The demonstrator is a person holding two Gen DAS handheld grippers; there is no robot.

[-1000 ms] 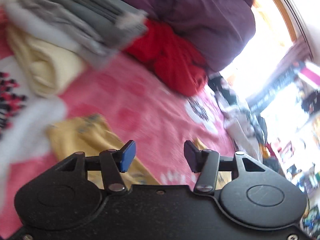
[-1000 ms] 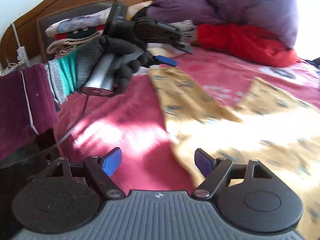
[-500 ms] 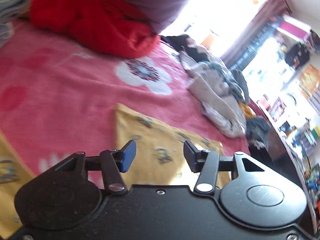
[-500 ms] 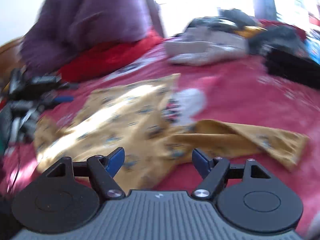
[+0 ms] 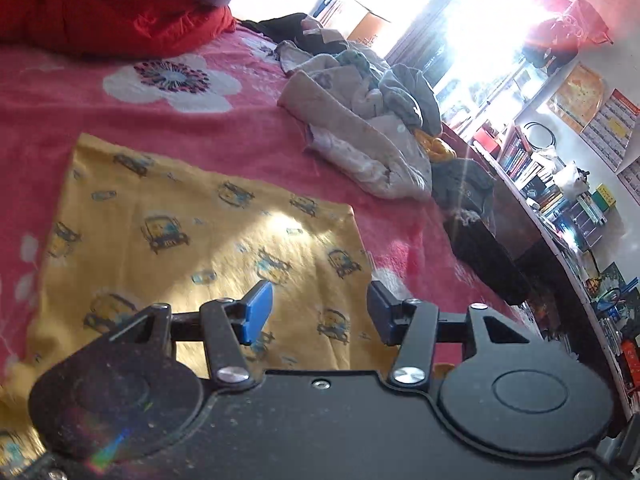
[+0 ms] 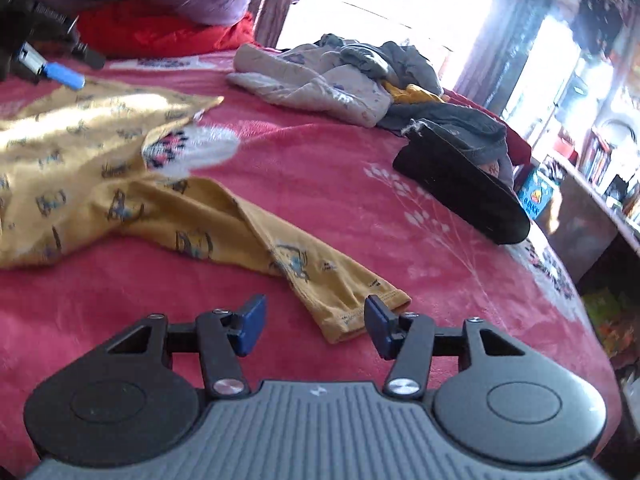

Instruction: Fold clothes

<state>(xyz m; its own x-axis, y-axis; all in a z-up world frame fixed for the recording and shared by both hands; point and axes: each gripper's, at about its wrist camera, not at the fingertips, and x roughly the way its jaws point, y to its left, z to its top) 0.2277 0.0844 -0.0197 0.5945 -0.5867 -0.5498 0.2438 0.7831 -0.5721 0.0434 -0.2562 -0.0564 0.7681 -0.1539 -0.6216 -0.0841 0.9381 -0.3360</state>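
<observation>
our right claw, jaws just narrowing but clamped on nothing, hangs over the cuff of the yellow shirt spread on the bed; we should pinch both layers. the left claw gapes empty above the hem.

My left gripper is matt black plastic, faintly speckled and dusty, with bright metal pivot screws and smooth blue pads. My right gripper has the same black arms, but its body is ribbed grey plastic. Under me the bed wears a fuzzy, plush pink blanket with a short nap. The yellow garment is thin, soft knit cloth, matt, printed with small cars; its sleeve ends in a stitched cuff. Toward the bed's far edge a crumpled pile of clothes looks like soft, dull cotton
</observation>
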